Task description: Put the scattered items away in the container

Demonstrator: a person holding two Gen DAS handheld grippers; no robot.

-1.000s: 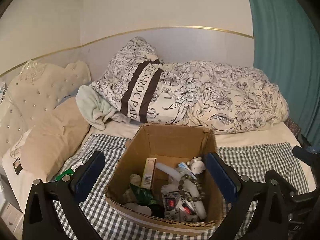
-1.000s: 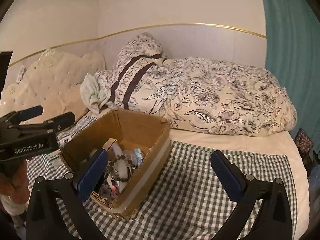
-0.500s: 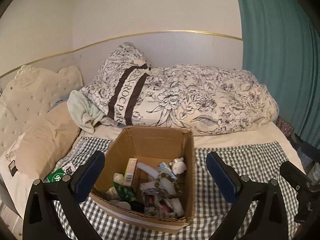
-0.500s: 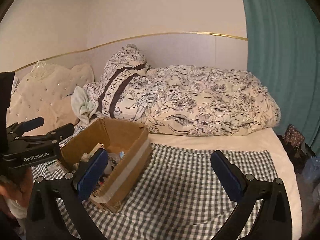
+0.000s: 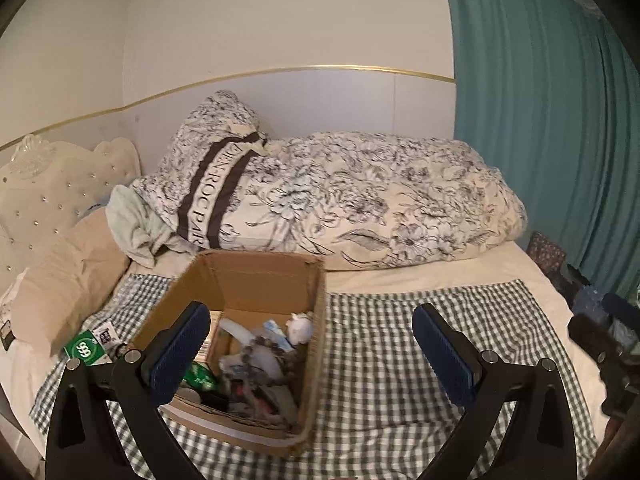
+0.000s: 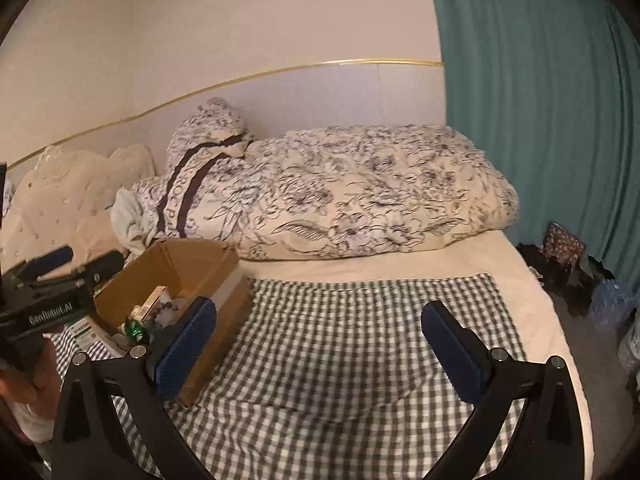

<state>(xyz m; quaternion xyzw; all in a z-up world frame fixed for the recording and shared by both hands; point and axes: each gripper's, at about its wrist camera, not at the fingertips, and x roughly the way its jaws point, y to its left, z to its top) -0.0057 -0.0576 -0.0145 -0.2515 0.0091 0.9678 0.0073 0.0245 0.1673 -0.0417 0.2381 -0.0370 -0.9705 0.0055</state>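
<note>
An open cardboard box [image 5: 256,276] [image 6: 188,264] stands on the checked cloth [image 5: 380,344] [image 6: 352,340] on the bed. Inside lie several small items: a bead bracelet [image 5: 256,354], a small white figurine [image 5: 300,326], a slim carton, white tubes and packets. My left gripper [image 5: 316,354] is open above the box's near right corner, holding nothing. My right gripper [image 6: 320,344] is open and empty over bare cloth to the right of the box. A green and white packet [image 5: 86,350] [image 6: 86,330] lies on the cloth left of the box. The left gripper's body [image 6: 44,304] shows at the right wrist view's left edge.
A floral duvet [image 5: 360,204] and pillow lie behind the box, with a beige cushion [image 5: 64,280] and tufted headboard to the left. A teal curtain [image 5: 540,120] hangs at the right. Dark bags and clutter [image 6: 568,276] sit on the floor beyond the bed's right edge.
Both grippers have pulled back and swung right; the box now sits lower left in each view and looks smaller. More cloth, curtain and floor show. Both stayed open.
</note>
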